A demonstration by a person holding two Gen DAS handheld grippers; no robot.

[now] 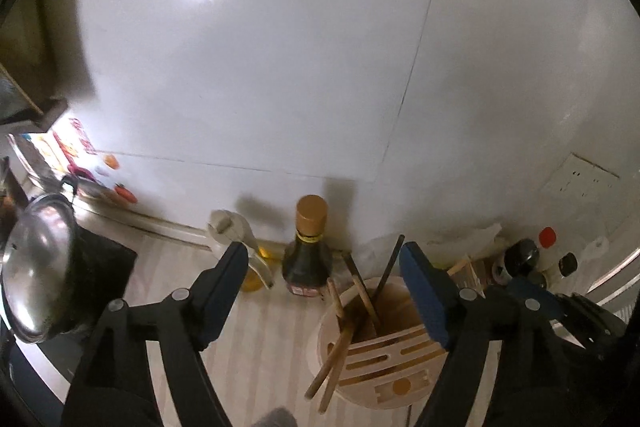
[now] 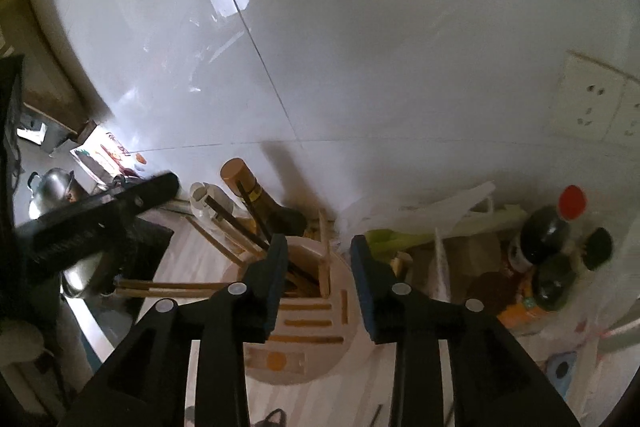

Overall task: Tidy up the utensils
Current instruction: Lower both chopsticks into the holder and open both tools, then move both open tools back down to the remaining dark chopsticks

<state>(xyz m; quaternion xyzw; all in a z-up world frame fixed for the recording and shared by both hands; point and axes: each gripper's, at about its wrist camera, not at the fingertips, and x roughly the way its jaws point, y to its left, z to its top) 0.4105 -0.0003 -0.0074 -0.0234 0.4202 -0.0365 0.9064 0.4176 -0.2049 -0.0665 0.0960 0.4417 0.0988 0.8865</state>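
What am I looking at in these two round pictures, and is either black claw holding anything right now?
Each picture comes from a camera on a hand-held two-finger gripper, looking along its fingers; a person carries one in each hand. The left gripper stands wide open with nothing between its pads. The right gripper is partly open above the round wooden utensil holder, also gripping nothing. On the counter, chopsticks stand and lean in the holder's well. Behind it are a dark sauce bottle and an oil bottle; a steel pot sits at left, more bottles at right.
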